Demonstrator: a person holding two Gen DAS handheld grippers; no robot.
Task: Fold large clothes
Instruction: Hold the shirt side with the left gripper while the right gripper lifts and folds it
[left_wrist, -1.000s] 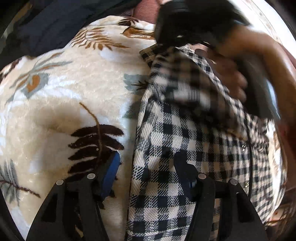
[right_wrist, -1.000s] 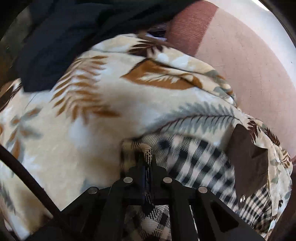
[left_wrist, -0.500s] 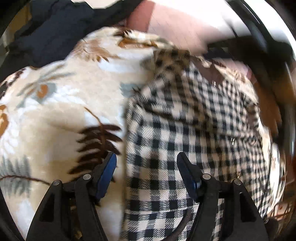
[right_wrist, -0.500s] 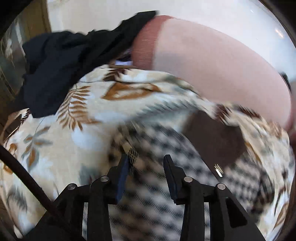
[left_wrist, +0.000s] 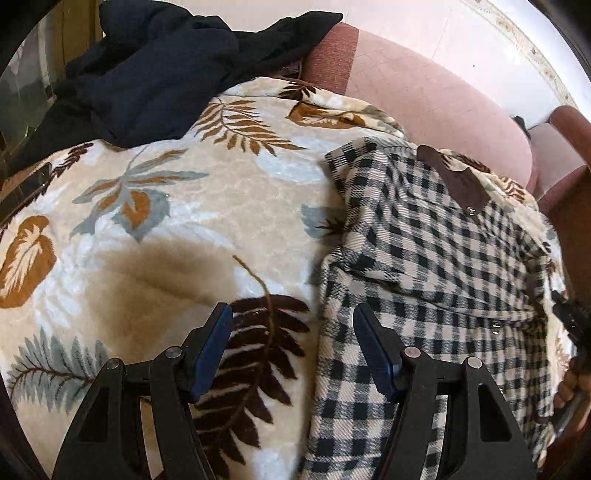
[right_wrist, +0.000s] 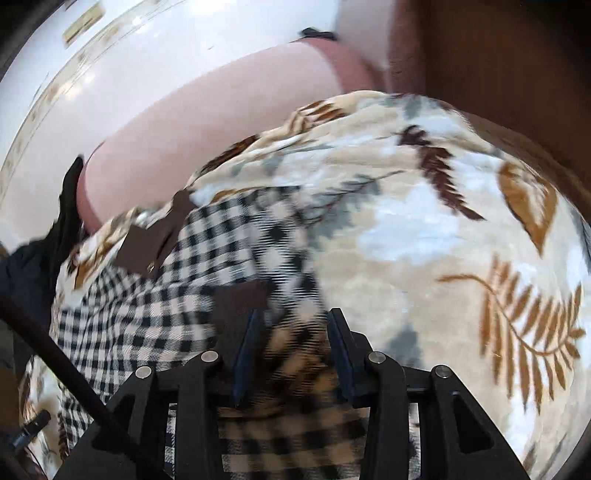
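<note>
A black-and-white checked shirt (left_wrist: 424, 266) with brown patches lies partly folded on a leaf-print blanket (left_wrist: 166, 221). My left gripper (left_wrist: 291, 332) is open and empty, its right finger over the shirt's left edge, its left finger over the blanket. In the right wrist view the shirt (right_wrist: 147, 314) lies at the lower left, blurred. My right gripper (right_wrist: 291, 332) is open, with checked cloth lying between and under its fingers. The right gripper and the hand holding it show at the far right edge of the left wrist view (left_wrist: 572, 332).
A dark navy garment (left_wrist: 159, 70) lies heaped at the back left of the blanket. A pink sofa back (left_wrist: 424, 96) runs behind, also in the right wrist view (right_wrist: 203, 122). A dark wooden frame (right_wrist: 498, 74) stands to the right.
My right gripper let go of the shirt's corner, opened, and swung away to the shirt's right side. The sleeve now lies folded over the shirt. My left gripper stayed open and hardly moved.
</note>
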